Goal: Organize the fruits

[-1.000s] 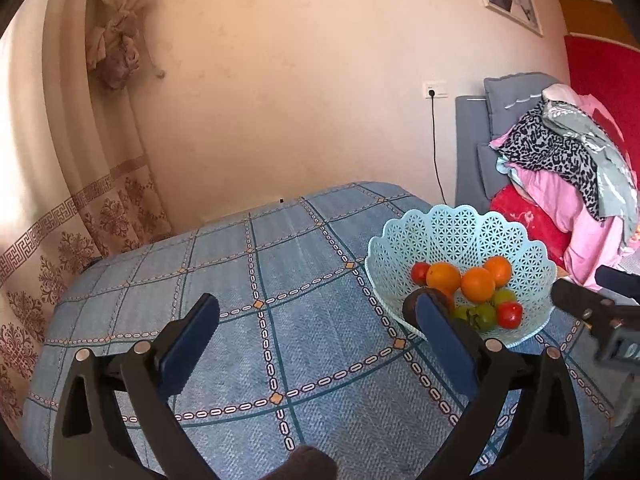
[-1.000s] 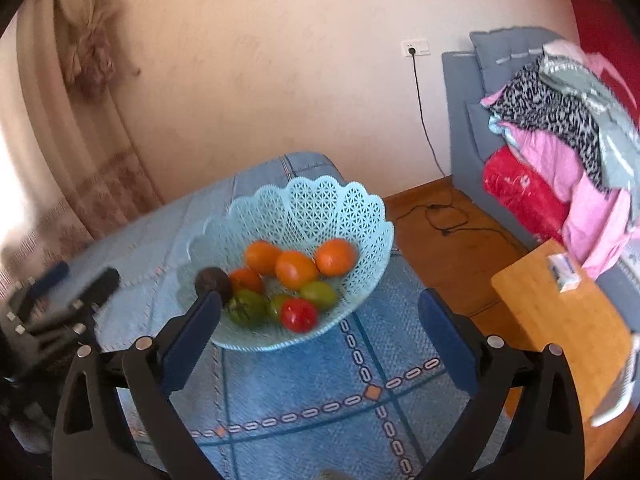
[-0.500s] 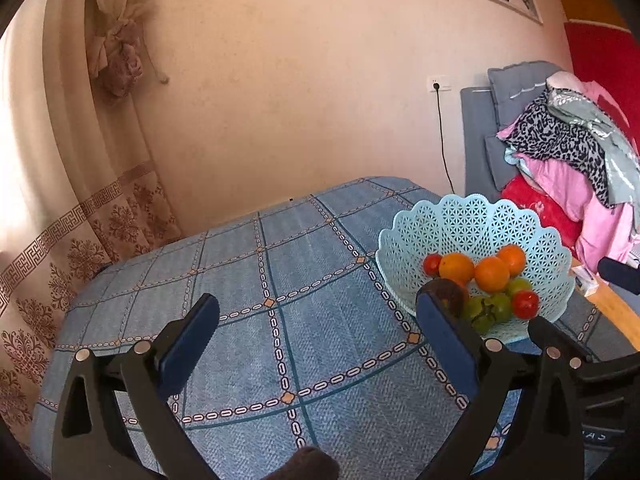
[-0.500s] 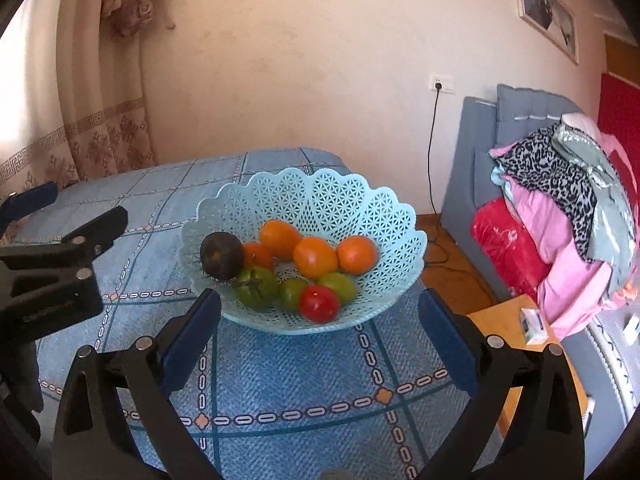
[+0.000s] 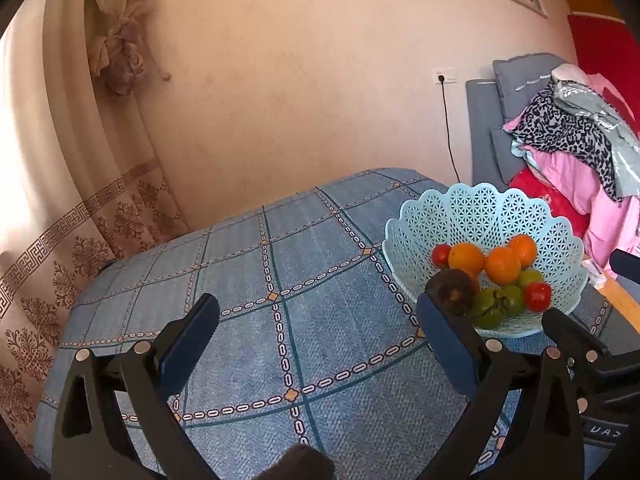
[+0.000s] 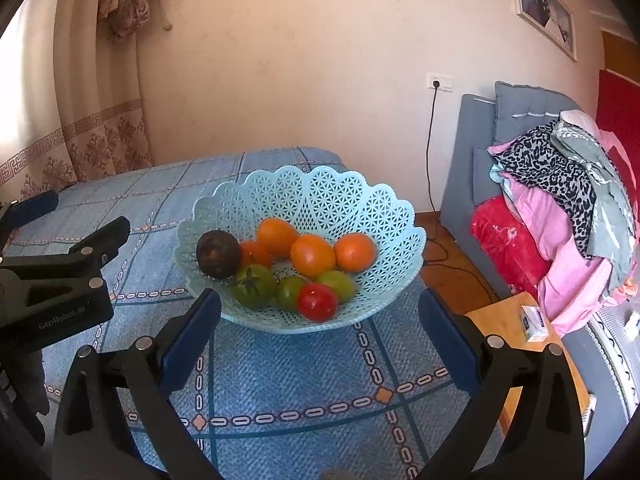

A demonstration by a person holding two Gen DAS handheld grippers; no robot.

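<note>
**Right wrist view: both hand-held grippers empty before a filled fruit basket**

Right wrist view. The pale blue lattice basket [image 6: 304, 200] stands on the blue patterned tabletop [image 6: 280, 384], toward its far right corner and close to the right edge. Inside lie three oranges [image 6: 312, 255], a dark brown fruit [image 6: 218, 254] against the left wall, a large green tomato [image 6: 254, 286], two smaller green fruits [image 6: 336, 285], a red tomato [image 6: 317, 301] at the near side and a second red fruit partly hidden behind the dark one. The right hand-held gripper [image 6: 318, 340] hovers just in front of the basket with its jaws spread wide and nothing between them. The left hand-held gripper [image 6: 64, 252] appears at the left of this view, apart from the basket.

Left wrist view. The left hand-held gripper [image 5: 316, 344] is likewise spread wide and empty, above bare cloth to the left of the basket [image 5: 480, 216]. No loose fruit shows on the cloth.

Judgement. All visible fruit sits in the basket, so the step in hand is either a closing check or a first pick. For a pick, the red tomato nearest the right gripper is the easiest target: descend from above, straddle it at its widest part, and close gently. The light basket may slide or tip if its rim is pushed, and the rounded fruits may roll when a neighbour is lifted.
</note>
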